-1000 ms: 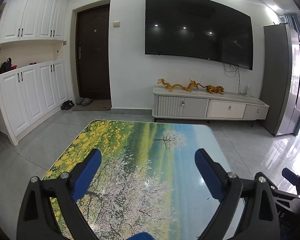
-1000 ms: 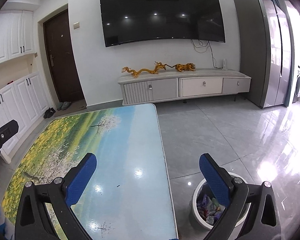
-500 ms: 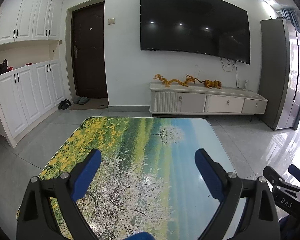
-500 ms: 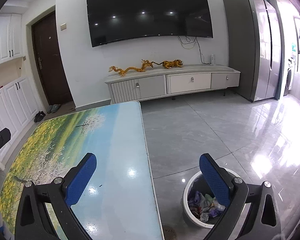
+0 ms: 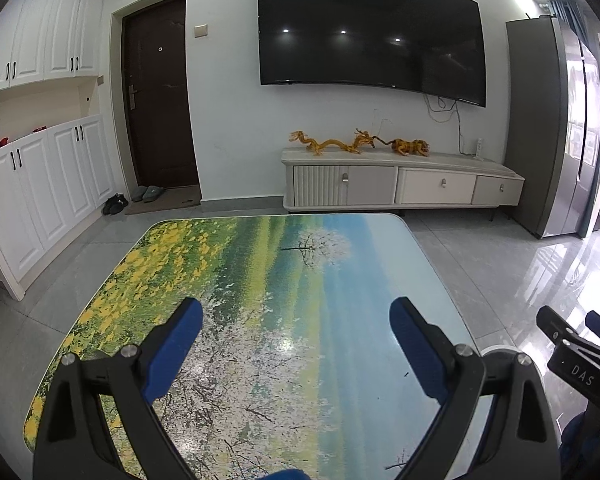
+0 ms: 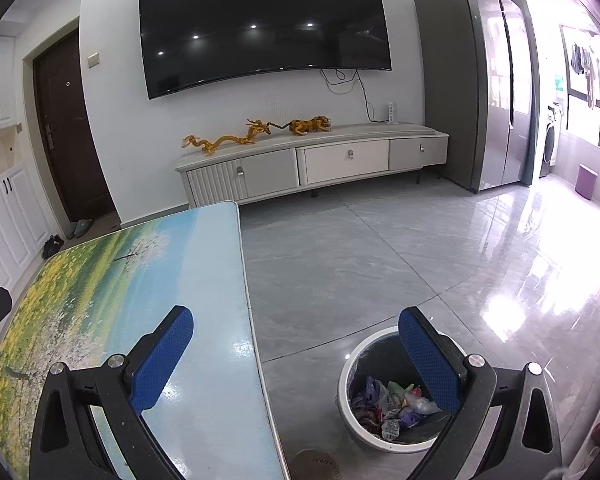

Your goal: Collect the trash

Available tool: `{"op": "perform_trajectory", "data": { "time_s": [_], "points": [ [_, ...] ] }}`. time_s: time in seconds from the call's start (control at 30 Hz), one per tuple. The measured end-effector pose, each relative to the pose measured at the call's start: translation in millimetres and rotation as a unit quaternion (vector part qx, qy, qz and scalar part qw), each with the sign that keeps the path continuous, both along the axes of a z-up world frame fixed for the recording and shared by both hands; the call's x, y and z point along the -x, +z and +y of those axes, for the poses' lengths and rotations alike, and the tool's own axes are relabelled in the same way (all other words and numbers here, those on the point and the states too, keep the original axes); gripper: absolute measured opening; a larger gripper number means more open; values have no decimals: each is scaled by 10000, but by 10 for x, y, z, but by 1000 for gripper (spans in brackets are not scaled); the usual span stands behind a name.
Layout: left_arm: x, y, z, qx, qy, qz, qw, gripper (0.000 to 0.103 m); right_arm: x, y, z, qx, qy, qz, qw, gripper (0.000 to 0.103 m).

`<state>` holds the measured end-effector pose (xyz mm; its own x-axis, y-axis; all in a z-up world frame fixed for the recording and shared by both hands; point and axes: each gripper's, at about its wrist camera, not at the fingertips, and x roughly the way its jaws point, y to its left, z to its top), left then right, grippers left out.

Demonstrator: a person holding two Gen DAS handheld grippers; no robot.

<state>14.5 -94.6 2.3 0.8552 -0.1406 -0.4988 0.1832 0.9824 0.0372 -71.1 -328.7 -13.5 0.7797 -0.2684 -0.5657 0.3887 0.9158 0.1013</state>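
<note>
Both hands empty here: the left gripper (image 5: 296,318) hangs spread wide over the surface (image 5: 260,280), a glossy top printed with blossom and yellow flowers, showing no litter at all. The right gripper (image 6: 296,328), jaws spread too, straddles the surface's edge with the bin (image 6: 388,436) at its five o'clock on the polished tile floor (image 6: 380,260). That round, pale-rimmed bin sits close to the surface, handy for drops, and the crumpled wrappers (image 6: 388,400) lie inside it.
</note>
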Motion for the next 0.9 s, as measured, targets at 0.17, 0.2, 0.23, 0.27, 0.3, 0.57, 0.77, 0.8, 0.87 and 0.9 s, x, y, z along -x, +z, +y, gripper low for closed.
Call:
{"op": "perform_trajectory", "data": {
  "time_s": [0.17,0.2,0.23,0.27,0.3,0.57,0.77,0.8,0.87,0.9],
  "points": [
    [17,-7,-24,10,-32,14,10000,95,13,14,-28,50,-31,-28,10000,103],
    [22,-8,-31,8,-46,16,10000,95,19,21,-25,68,-27,-38,10000,103],
    [25,-5,-36,4,-55,15,10000,95,21,26,-19,83,-23,-45,10000,103],
    [24,-2,-37,2,-63,14,10000,95,26,31,-11,101,-17,-54,9999,103],
    [30,-1,-40,1,-69,11,10000,95,48,30,-5,117,-12,-61,9999,103],
    [44,9,-17,24,-62,2,10000,95,80,66,20,164,18,-97,9998,103],
    [63,23,-3,57,-61,6,10000,95,101,104,35,208,26,-134,9997,103],
    [69,28,-2,60,-60,4,10000,95,99,113,32,219,25,-141,9997,103],
    [69,25,1,61,-63,7,10000,95,102,126,33,236,26,-152,9996,103],
    [71,26,1,61,-63,6,10000,95,103,130,33,243,26,-155,9996,103]
  ]
}}
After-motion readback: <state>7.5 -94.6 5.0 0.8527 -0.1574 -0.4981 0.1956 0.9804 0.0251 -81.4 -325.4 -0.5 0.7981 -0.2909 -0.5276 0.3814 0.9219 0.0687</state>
